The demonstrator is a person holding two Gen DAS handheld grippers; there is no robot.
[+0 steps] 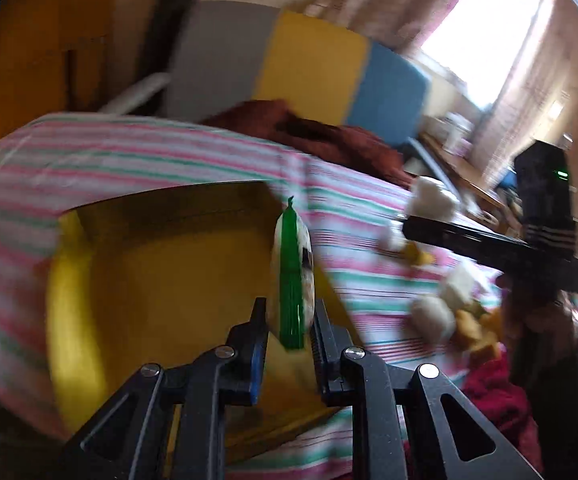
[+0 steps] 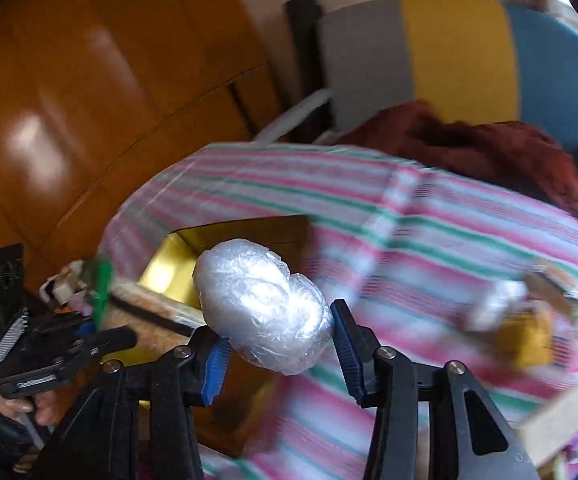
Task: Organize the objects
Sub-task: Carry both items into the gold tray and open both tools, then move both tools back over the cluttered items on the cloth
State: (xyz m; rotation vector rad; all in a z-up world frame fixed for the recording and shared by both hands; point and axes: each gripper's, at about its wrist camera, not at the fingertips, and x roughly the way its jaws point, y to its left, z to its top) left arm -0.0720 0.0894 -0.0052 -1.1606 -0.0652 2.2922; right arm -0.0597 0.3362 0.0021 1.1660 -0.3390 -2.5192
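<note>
while blurred, a crinkly plastic-wrapped lump (image 2: pixel 265 312) fills the right gripper (image 2: pixel 277 344).

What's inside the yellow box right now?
In the left wrist view the yellow box shows only bare yellow floor and walls. The packet held by the left gripper hides its near right corner.

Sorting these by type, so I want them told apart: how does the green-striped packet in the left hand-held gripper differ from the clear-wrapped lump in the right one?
The green-striped packet is flat and thin, held edge-on; the clear-wrapped lump is rounded and bulky. The packet shows a green band on pale wrapping; the lump is shiny whitish plastic film. The left hand-held gripper closes narrow on its packet; the right hand-held gripper stands wider. Both are held above the yellow box.
</note>
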